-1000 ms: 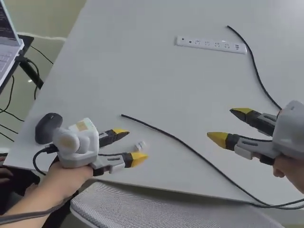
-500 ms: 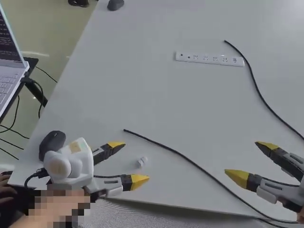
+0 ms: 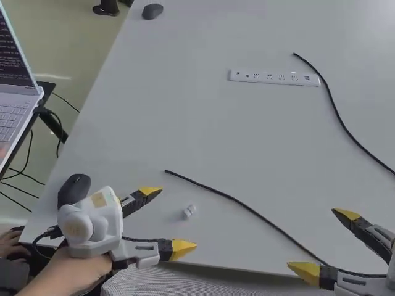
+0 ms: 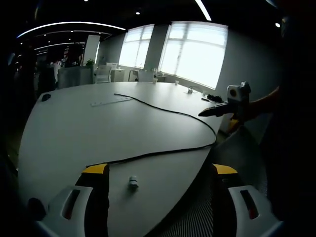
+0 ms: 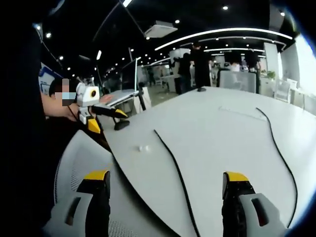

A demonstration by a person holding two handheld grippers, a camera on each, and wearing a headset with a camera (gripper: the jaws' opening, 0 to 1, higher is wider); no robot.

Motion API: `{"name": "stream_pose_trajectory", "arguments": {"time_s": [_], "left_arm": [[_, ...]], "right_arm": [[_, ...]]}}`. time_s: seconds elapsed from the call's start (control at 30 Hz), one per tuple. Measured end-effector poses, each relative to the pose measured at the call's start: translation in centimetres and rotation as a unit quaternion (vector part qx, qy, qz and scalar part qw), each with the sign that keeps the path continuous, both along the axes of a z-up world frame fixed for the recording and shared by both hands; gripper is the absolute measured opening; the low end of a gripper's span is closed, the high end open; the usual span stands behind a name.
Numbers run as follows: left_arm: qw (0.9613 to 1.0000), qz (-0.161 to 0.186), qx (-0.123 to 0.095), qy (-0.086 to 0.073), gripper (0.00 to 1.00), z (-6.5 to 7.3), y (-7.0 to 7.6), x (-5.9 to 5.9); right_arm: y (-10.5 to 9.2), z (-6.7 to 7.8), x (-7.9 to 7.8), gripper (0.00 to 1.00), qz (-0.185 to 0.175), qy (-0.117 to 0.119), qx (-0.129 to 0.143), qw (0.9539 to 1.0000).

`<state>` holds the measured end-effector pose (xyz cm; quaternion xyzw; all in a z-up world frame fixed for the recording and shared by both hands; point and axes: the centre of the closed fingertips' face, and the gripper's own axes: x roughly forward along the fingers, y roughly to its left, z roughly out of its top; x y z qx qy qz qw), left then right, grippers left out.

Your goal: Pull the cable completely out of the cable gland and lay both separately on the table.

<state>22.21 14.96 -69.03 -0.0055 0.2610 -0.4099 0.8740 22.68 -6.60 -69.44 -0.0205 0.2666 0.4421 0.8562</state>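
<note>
At the near edge of the table [image 3: 185, 123], the two grippers are hanging empty, and the task is looking all but finished. The left gripper [image 3: 168, 220] is hovering with its fingers spread wide and pinching nothing; its own view is showing both yellow tips well apart, with the cable gland [image 4: 132, 182] lying on the tabletop between them and touching neither. The right gripper [image 3: 324, 242] is likewise holding its fingers wide apart, with one tip off the table edge and the other just above it.

Just beyond the left gripper, the cable gland [image 3: 189, 211] is lying by itself as a small pale piece. The cable [image 3: 247, 206] is running near it from its free end down toward the near edge, apart from the gland and no longer threaded through it. Both parts are therefore lying separately, so little seems left beyond drawing the grippers clear.

A mouse [image 3: 74, 188] is sitting left of the left gripper. Farther off, a power strip [image 3: 274, 77] is lying across the tabletop.

Against the picture from a second ago, the headset is looking farther up the table, so everything is sitting lower in the head view. Gland and cable are keeping the same places relative to each other. The right gripper is backing off from above the cable toward the edge, and the left gripper's fingers are standing wider.
</note>
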Motion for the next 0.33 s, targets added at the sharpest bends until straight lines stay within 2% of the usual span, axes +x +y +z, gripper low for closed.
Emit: {"name": "stream_pose_trajectory", "arguments": {"time_s": [0.03, 0.07, 0.1, 0.2, 0.3, 0.33], "left_arm": [[1.0000, 0.001, -0.001, 0.010, 0.91, -0.17, -0.02, -0.09], [0.9998, 0.003, -0.003, 0.017, 0.93, -0.25, -0.02, -0.12], [0.9999, 0.003, -0.002, 0.015, 0.93, -0.19, 0.05, -0.08], [0.9999, 0.006, 0.004, 0.012, 0.94, -0.26, 0.30, 0.04], [0.9998, 0.010, 0.009, 0.017, 0.97, -0.59, 0.61, 0.12], [0.9997, 0.010, 0.011, 0.019, 0.98, -0.70, 0.68, 0.09]], "right_arm": [[-0.01, -0.58, -0.51, 0.98, 0.003, 0.022, -0.003, 0.9997], [-0.13, -0.70, -0.35, 0.98, 0.002, 0.019, -0.008, 0.9998], [-0.38, -0.80, -0.18, 0.98, 0.000, 0.013, -0.019, 0.9997], [-0.32, -0.55, 0.01, 0.99, -0.004, 0.016, -0.010, 0.9998], [-0.33, -0.69, -0.14, 0.99, 0.001, 0.017, -0.015, 0.9997], [-0.45, -0.91, -0.31, 0.99, 0.007, 0.017, -0.026, 0.9995]]}}
